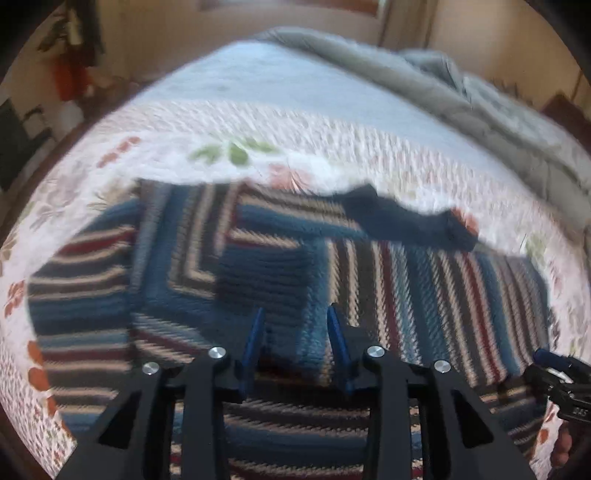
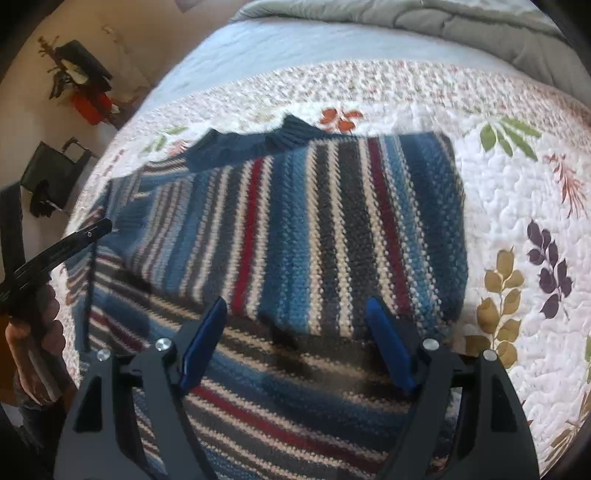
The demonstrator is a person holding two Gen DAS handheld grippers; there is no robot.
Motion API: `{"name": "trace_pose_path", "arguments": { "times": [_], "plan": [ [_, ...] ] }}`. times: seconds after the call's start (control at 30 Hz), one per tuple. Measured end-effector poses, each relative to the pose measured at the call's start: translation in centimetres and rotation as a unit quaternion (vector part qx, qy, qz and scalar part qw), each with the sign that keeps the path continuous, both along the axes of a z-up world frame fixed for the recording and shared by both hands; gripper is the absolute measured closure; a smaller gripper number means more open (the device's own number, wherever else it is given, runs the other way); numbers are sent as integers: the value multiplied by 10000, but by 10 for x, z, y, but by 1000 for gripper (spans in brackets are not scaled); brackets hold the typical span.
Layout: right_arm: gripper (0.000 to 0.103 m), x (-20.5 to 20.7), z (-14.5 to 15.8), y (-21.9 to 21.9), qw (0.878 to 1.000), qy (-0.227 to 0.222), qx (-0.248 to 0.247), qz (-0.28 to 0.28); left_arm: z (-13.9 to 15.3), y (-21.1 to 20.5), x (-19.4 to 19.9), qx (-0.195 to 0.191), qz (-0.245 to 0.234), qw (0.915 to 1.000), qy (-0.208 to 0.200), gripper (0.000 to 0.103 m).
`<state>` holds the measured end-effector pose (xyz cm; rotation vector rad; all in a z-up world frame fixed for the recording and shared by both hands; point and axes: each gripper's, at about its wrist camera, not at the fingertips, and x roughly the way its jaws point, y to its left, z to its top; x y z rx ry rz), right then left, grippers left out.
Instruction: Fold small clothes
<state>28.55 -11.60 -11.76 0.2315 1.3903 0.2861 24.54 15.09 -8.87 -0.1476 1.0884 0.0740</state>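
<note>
We are in a home bedroom. We see a bed covered by a white quilt [image 2: 498, 206] stitched with leaf and flower prints, a pale blue sheet [image 2: 280, 44] beyond it, and a rumpled grey comforter [image 2: 461, 22] at the far end. Beige walls [image 2: 155, 33] rise behind, far left.

Nothing readable is showing anywhere (a faint mark on the right gripper [image 1: 565, 387] is staying too blurred).
</note>
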Motion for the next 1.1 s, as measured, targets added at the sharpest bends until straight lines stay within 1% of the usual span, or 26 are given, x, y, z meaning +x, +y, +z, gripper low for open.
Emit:
{"name": "trace_pose_path", "arguments": {
  "times": [0.03,0.1,0.13,0.17,0.23,0.3,0.37,0.43,0.5,0.6,0.7,0.77,0.8,0.9,0.97,1.03,1.1],
  "plan": [
    [25,1,-6,0,10000,88,-28,-23,-14,-2,7,-36,-50,9997,247,67],
    [25,2,-16,1,9997,237,-35,-35,-33,-4,15,-56,-47,9986,522,67],
    [25,2,-21,1,9996,269,-36,-46,-40,-6,17,39,-67,9984,567,66],
    [25,2,-23,1,9996,283,-50,-53,-41,-9,16,120,-102,9984,537,66],
    [25,2,-21,3,9997,228,-59,-33,-37,-12,14,235,-172,9985,469,67],
    [25,0,-13,5,9999,140,-68,0,-28,-12,9,262,-232,9986,395,66],
    [25,-3,-5,7,10000,77,-46,0,-16,-4,0,133,-286,9989,334,64],
    [25,-9,6,11,10000,3,44,46,-4,11,-13,117,-274,9992,265,55],
    [25,-17,15,20,9999,-39,16,93,4,29,-27,193,-181,9994,225,50],
    [25,-27,20,34,9998,49,28,168,12,74,-54,239,142,9992,302,48],
    [25,-44,20,67,9991,226,188,316,10,112,-72,318,457,9977,389,47],
    [25,-54,18,90,9984,323,204,427,5,134,-83,487,683,9954,469,47],
    [25,-58,18,99,9980,341,225,473,3,142,-88,463,706,9951,511,47],
    [25,-77,18,145,9950,533,504,675,-1,160,-106,312,705,9954,566,45],
    [25,-86,19,172,9933,581,582,808,-2,169,-114,238,701,9958,543,40],
    [25,-94,20,209,9908,598,561,1081,0,175,-118,202,686,9963,473,35],
    [25,-100,18,239,9880,654,580,1273,3,179,-122,227,667,9966,427,31]
  ]
}}
